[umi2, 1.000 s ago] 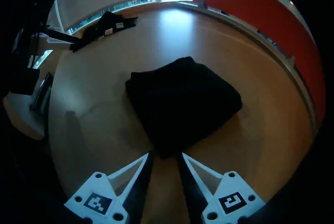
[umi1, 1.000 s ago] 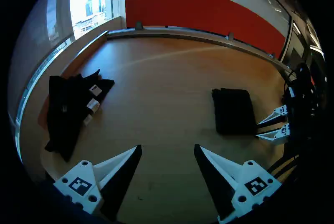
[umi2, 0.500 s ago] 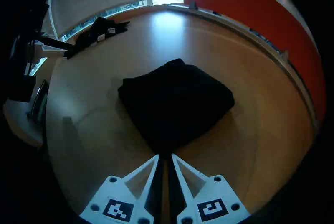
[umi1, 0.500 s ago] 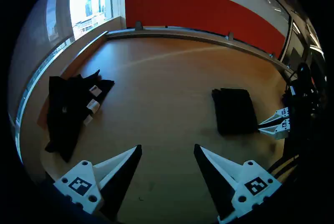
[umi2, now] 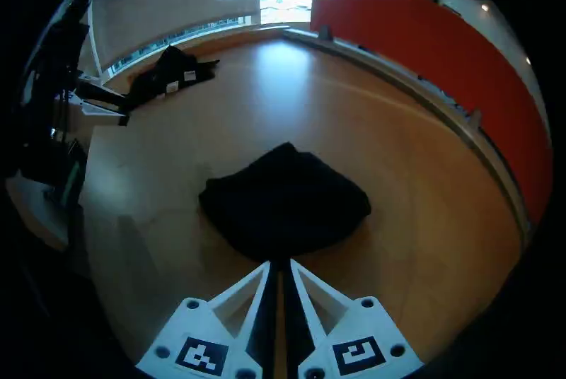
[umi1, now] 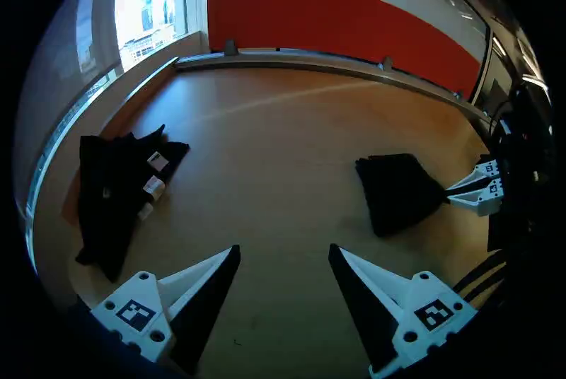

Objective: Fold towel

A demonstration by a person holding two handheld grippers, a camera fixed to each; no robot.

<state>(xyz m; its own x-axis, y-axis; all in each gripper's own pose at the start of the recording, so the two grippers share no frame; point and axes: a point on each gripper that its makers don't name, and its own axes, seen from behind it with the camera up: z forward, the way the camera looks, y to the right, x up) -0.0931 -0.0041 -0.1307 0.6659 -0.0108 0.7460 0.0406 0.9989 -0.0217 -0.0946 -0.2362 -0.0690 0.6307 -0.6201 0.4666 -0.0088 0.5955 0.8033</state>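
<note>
A folded black towel [umi1: 396, 191] [umi2: 283, 202] lies on the wooden table [umi1: 283, 131]. My right gripper [umi2: 281, 273] [umi1: 453, 191] is shut on the towel's near edge, and that edge is drawn up into a point at the fingertips. My left gripper [umi1: 283, 266] stands open above bare wood near the table's front edge, well to the left of the towel, with nothing between its fingers. In the right gripper view the left gripper [umi2: 106, 100] sits far off at the left.
A pile of black towels with white tags [umi1: 117, 184] [umi2: 170, 71] lies by the window-side edge of the table. A red partition [umi1: 339, 22] runs behind a raised rail at the far edge. Bare wood stretches between pile and folded towel.
My right gripper went from open to shut on the towel's near edge and drew back, pulling that edge up so the towel bunches. The left gripper has hardly moved.
</note>
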